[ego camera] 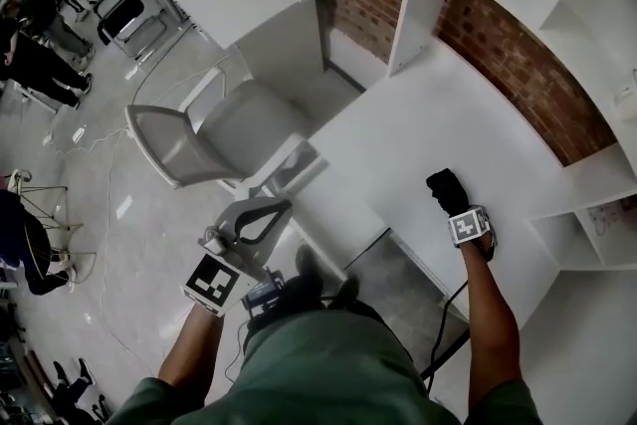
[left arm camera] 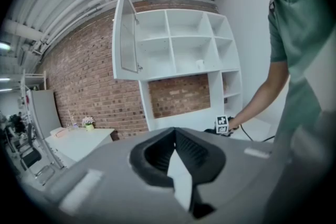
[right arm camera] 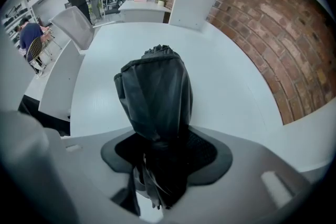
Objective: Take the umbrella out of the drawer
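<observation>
The umbrella, folded in its black sleeve, is already out of the drawer. The right hand-held gripper clamps one end of it above the white table. What is left looks like setting it down. Its long axis runs along the jaws, with the free end pointing steeply down at the table; whether it touches is unclear. The left hand-held gripper is closed and empty.

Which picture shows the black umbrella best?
The right gripper view: the umbrella fills the middle, clamped in the right gripper. The head view shows only a small black bundle. The left gripper view shows it too small to tell.
</observation>
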Motion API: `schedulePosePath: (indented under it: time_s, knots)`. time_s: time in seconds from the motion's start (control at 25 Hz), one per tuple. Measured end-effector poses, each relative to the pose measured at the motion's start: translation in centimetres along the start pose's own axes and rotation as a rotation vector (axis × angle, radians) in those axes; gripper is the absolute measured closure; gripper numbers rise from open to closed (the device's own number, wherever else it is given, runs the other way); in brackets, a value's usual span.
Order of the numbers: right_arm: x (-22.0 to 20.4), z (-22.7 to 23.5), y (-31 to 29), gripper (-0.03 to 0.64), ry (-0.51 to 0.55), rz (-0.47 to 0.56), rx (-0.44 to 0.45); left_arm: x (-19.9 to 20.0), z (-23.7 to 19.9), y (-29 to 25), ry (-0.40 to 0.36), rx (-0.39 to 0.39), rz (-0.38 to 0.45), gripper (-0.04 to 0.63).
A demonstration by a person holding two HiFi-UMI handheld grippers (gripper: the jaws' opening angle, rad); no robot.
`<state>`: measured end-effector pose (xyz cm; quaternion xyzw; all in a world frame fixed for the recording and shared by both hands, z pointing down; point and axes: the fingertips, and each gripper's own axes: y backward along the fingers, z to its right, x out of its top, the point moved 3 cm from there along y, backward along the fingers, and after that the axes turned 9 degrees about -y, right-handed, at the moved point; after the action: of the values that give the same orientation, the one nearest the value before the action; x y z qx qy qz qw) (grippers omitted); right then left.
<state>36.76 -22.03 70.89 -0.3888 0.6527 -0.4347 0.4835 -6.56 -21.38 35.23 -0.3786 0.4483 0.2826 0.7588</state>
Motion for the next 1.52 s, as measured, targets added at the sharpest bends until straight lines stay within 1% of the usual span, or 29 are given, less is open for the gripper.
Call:
schedulePosePath:
  time_s: [0.36, 0.48, 0.6, 0.72, 0.8, 0.84, 0.92, 1.04, 1.16, 1.28, 1.36, 1.4, 1.48, 1.52]
  knots:
    - [-0.6, -0.4, -0.2, 0.364, 0.028, -0.035, 0.011, 3.4, 0.7, 1.9, -0.054, 0.002, 0.111, 0.594]
    - [-0.6, -0.6, 0.5, 0.316, 0.039, -0.042, 0.024, 4.4, 1.1, 2.3, -0.047, -0.005, 0.151, 0.594]
    - [-0.2, -1.0, 1.9, 0.281, 0.04, -0.017, 0.047, 5.3, 1.4, 2.9, -0.038, -0.006, 0.179, 0.594]
    - [-0.3, -1.2, 3.2, 0.272, 0.031, 0.003, 0.068, 6.1, 1.6, 3.6, -0.035, -0.002, 0.205, 0.594]
    - [-1.0, -1.3, 4.6, 0.267, 0.006, -0.011, 0.06, 6.7, 1.8, 4.2, -0.036, 0.002, 0.222, 0.594]
    - [-0.9, -1.5, 5.4, 0.265, -0.003, 0.004, 0.066, 6.9, 1.8, 4.4, -0.036, 0.002, 0.231, 0.594]
    - [0.2, -2.1, 6.9, 0.265, 0.002, 0.094, 0.095, 7.5, 2.1, 4.9, -0.034, -0.001, 0.253, 0.594]
    - [1.4, -2.4, 10.4, 0.265, -0.001, 0.208, 0.093, 8.1, 2.6, 5.4, -0.035, -0.011, 0.28, 0.594]
    - [2.7, -2.8, 15.0, 0.268, -0.015, 0.335, 0.088, 8.6, 3.2, 5.8, -0.044, -0.022, 0.294, 0.594]
    - [4.7, -3.9, 21.0, 0.299, -0.021, 0.485, 0.118, 9.2, 3.7, 5.7, -0.048, -0.032, 0.311, 0.594]
    - [6.0, -4.9, 25.2, 0.34, -0.019, 0.595, 0.151, 9.5, 4.1, 5.7, -0.055, -0.04, 0.323, 0.594]
    - [6.6, -5.4, 27.4, 0.375, -0.014, 0.655, 0.164, 9.6, 4.3, 5.8, -0.058, -0.043, 0.328, 0.594]
    - [7.5, -6.5, 32.2, 0.457, -0.005, 0.798, 0.166, 9.9, 4.6, 5.9, -0.064, -0.047, 0.343, 0.594]
    - [7.8, -6.9, 34.7, 0.527, -0.004, 0.881, 0.159, 10.1, 4.7, 6.1, -0.068, -0.049, 0.352, 0.594]
